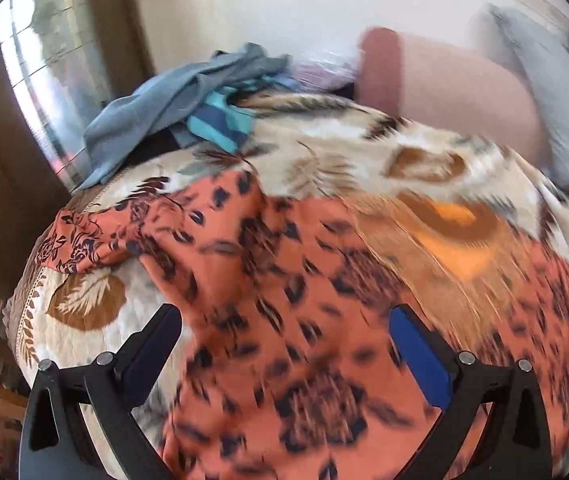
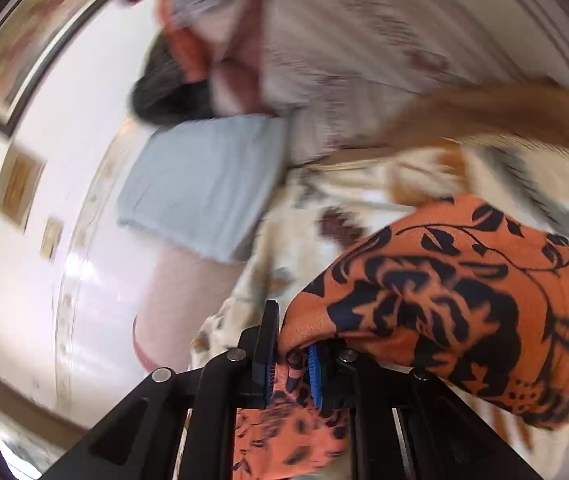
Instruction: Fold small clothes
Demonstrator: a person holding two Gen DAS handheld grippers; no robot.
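Setting: A bedroom with pale walls; a bed under a cream bedspread (image 1: 324, 168) printed with brown leaves fills the middle of the left wrist view, and framed pictures (image 2: 16, 188) hang at the left edge of the right wrist view.

Garment: An orange garment (image 1: 292, 304) with a dark floral print lies spread over the bedspread across the lower half of the left wrist view; in the right wrist view the same cloth bulges at lower right, one edge running down into the tool.

Left gripper: The left gripper (image 1: 284, 340) hovers over the cloth at bottom centre, its two fingers spread wide with nothing between them.

Right gripper: The right gripper (image 2: 290, 364) sits at bottom centre of its view, fingers drawn nearly together and pinching a bunched edge of the orange cloth between the blue pads.

Waiting pile: A heap of blue and teal clothes (image 1: 188, 100) sits in the upper left of the left wrist view, well apart from the work; a pink pillow (image 1: 452, 92) and a grey pillow (image 2: 204, 184) lie at the head of the bed.

Step in hand: Apparently an early fold, one edge secured while the other side lies loose.

Next move: Likely the free tool must close on a matching edge, so both can carry the cloth over evenly; heavy blur makes the exact hem hard to pick out.
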